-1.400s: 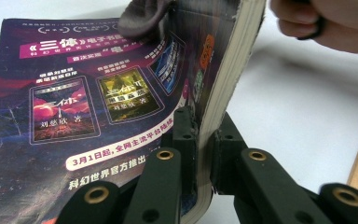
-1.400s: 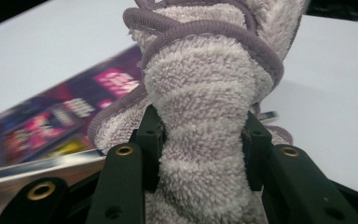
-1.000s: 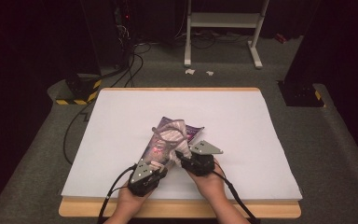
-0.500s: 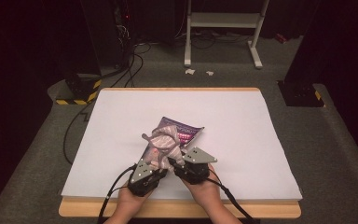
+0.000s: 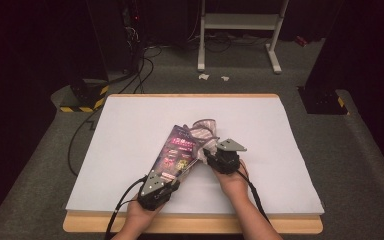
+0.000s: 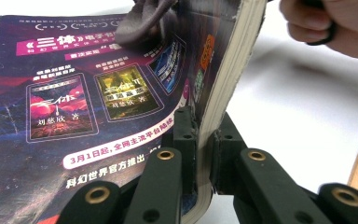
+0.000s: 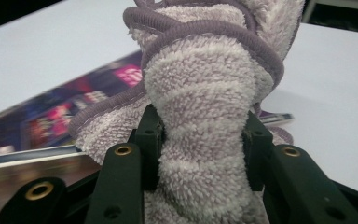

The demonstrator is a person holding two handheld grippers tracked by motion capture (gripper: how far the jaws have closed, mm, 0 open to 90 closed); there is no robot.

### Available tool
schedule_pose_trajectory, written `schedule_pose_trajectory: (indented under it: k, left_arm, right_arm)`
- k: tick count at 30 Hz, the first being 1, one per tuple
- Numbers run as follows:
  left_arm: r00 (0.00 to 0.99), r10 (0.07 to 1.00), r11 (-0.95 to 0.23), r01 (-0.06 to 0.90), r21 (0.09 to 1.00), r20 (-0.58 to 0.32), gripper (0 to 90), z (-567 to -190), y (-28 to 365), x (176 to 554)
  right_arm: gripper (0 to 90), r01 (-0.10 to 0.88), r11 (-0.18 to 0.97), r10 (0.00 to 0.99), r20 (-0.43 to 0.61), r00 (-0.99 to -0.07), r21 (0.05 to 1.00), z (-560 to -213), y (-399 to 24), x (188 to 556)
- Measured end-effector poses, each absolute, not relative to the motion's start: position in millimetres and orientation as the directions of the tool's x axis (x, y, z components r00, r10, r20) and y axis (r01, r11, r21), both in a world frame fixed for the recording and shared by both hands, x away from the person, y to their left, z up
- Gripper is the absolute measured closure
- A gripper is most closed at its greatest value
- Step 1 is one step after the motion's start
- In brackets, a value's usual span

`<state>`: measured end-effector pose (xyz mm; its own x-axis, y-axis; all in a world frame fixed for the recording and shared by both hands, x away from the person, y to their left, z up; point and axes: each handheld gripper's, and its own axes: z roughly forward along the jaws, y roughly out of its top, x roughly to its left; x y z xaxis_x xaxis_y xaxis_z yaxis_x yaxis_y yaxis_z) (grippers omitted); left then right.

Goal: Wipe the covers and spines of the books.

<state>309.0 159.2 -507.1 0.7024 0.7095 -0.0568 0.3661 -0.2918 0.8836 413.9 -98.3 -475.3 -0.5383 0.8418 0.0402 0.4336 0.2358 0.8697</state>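
From the high view, the book lies tilted near the middle of the white table, its near corner pinched by the left gripper while the right gripper presses a grey cloth against its right side. In the left gripper view the jaws are clamped on the book at its page edge (a thin bite), so a hard wipe could probably twist it loose. In the right gripper view the jaws squeeze the bunched cloth, and a loose fold might snag the cover and drag it.
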Motion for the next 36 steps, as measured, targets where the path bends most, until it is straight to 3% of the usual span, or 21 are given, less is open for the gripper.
schedule_pose_trajectory:
  k: [24,36]
  left_arm:
    - [0.699,0.710,-0.260,0.369,0.892,-0.083,83.7,-506,164,311]
    - [0.703,0.706,-0.255,0.364,0.896,-0.085,83.5,-506,168,310]
  right_arm:
    - [61.2,0.556,0.234,0.935,-0.028,-0.354,0.797,-498,-129,494]
    - [61.0,0.560,0.206,0.951,-0.027,-0.309,0.802,-488,-141,503]
